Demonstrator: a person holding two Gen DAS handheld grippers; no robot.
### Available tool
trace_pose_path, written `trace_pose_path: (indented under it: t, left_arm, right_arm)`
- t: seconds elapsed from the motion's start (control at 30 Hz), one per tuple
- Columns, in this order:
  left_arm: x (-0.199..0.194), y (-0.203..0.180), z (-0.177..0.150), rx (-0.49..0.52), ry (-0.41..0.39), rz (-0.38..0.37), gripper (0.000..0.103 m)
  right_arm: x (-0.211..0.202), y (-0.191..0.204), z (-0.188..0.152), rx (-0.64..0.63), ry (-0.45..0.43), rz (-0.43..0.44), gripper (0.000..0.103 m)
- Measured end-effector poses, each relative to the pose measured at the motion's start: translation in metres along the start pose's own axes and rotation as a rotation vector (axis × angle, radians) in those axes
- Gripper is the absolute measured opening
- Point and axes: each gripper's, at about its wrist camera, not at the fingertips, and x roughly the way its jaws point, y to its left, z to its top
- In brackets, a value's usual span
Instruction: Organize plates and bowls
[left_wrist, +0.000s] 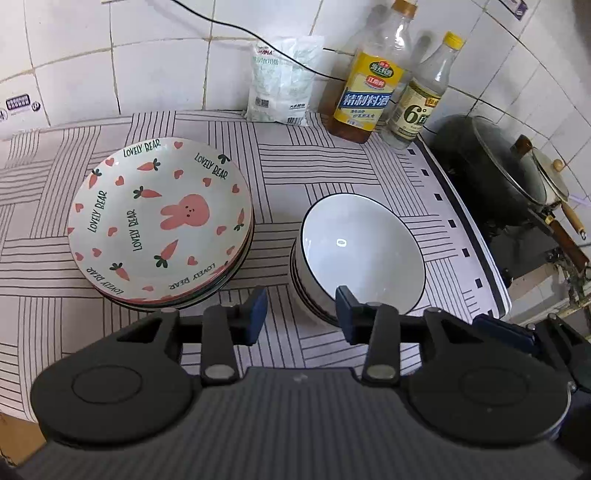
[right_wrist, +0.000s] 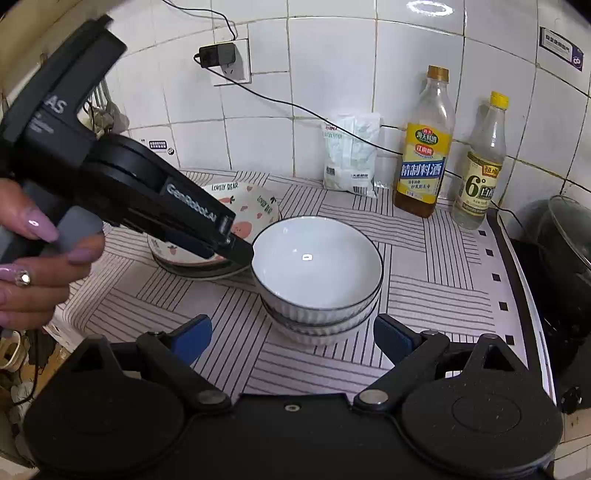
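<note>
From the left wrist view, the left hand-held gripper (left_wrist: 301, 314) hangs above the table (left_wrist: 280, 177), which is covered in a white cloth with dark striped blocks; its blue-padded fingers (left_wrist: 258, 310) stand partly apart with nothing between them, and the pads touch no dish. To its left sits the stack of round ceramic plates printed with a pink rabbit, carrots and hearts (left_wrist: 162, 218), the top one face up. Just right of it, apart from the plates, is the stack of white ribbed bowls with thin dark rims (left_wrist: 360, 254), nested upright. Against the white tiled wall stand a white plastic packet (left_wrist: 280, 85), a tall clear bottle with a yellow label (left_wrist: 373, 81) and a smaller clear bottle with a yellow cap (left_wrist: 421, 99). A dark wok with a glass lid (left_wrist: 491, 170) sits off the cloth's right edge. From the right wrist view, the right hand-held gripper (right_wrist: 293, 338) has its blue pads wide apart and empty, with the bowl stack (right_wrist: 317, 273) just beyond them and not touched. The left hand-held gripper (right_wrist: 236, 251) reaches in from the left, its tip near the bowl rim; whether it touches I cannot tell. A person's hand (right_wrist: 33, 258) with long pink nails grips its handle. The plate stack (right_wrist: 243, 206) lies partly hidden behind it.
</note>
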Motion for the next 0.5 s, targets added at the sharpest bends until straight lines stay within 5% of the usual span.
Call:
trace_pose_path:
  t: [0.27, 0.5]
  left_arm:
    - [-0.004, -0.005, -0.020, 0.057, -0.072, 0.004, 0.047]
    - [-0.004, 0.001, -0.028, 0.078, -0.142, -0.006, 0.052]
  right_arm:
    - [0.004, 0.001, -0.011, 0.023, 0.032, -0.001, 0.097]
    - [0.023, -0.010, -0.030, 0.062, -0.022, 0.072, 0.097]
